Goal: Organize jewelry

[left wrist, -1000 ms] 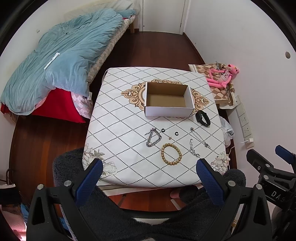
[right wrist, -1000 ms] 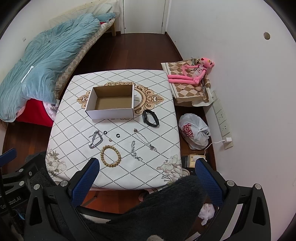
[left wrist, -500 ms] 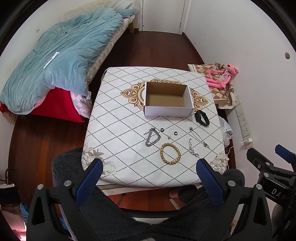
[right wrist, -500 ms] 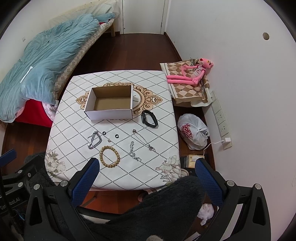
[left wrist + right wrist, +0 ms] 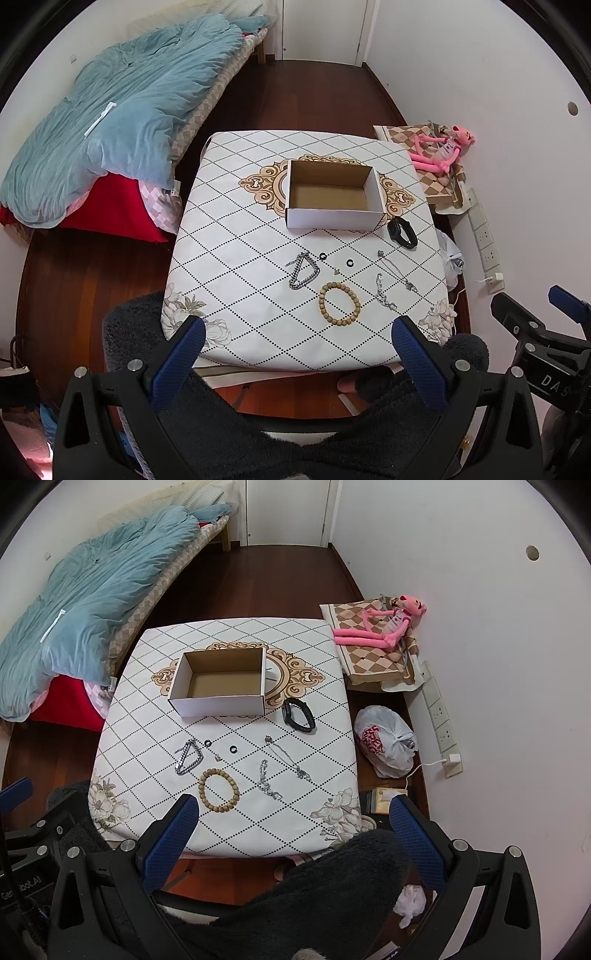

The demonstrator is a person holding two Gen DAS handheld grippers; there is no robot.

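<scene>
The jewelry lies loose on the counter (image 5: 229, 266) ahead of both our grippers, and almost nothing about it has changed over the last second: every piece sits where it did, and only our viewpoint has drifted a little, the counter sliding slightly in both wrist views as we hold high above its near edge. The left gripper (image 5: 295, 354) hangs released, its blue fingers spread wide with nothing between them, and the right gripper (image 5: 291, 830) is likewise released and empty. Just beyond the left gripper's fingertips lies the wooden bead bracelet (image 5: 340, 303), with the heavy silver chain (image 5: 303, 271) a little farther out and to the left. Two small black rings (image 5: 323, 255) lie beyond those, with a tiny charm between them that is too small to make out. Ahead of the right gripper, slightly left of its centre line, we see a short silver chain (image 5: 267, 781) and a thin necklace (image 5: 286, 755), and farther out the black band (image 5: 298, 715) just beside the cardboard box (image 5: 221, 685). The box stands open and empty well beyond all the pieces. We judge that sorting has not begun; since nothing has been touched, the small drift reads as settling before a first descent, likely toward the nearest bracelet.
</scene>
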